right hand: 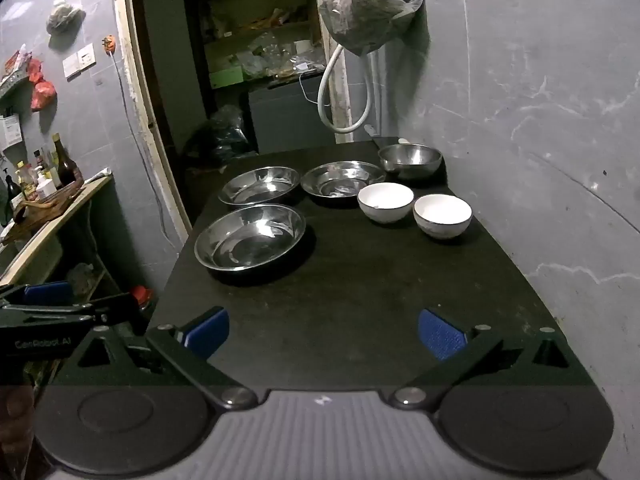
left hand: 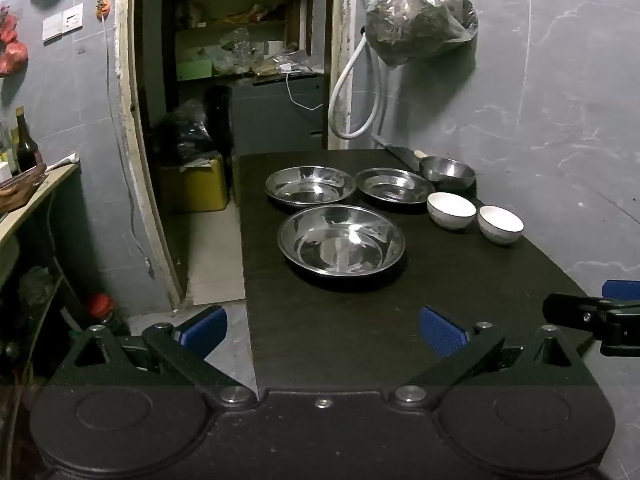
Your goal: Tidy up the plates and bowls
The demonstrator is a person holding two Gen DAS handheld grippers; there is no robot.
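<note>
Left gripper (left hand: 322, 330), jaws apart, empty: nearest steel plate (left hand: 342, 240) straight ahead on surface (left hand: 360, 340); right gripper (right hand: 322, 330) likewise apart, farther.

Grey tiled walls (left hand: 560, 100), dark table (left hand: 340, 332), far doorway (left hand: 240, 80) to cluttered shelves, left wooden counter (right hand: 52, 232).

The left gripper (left hand: 323, 330) hovers level with its jaws spread wide, blue pads (left hand: 442, 334) facing inward and nothing between them. The right gripper (right hand: 323, 332) (held just beside it) is likewise spread wide and holds nothing.
</note>
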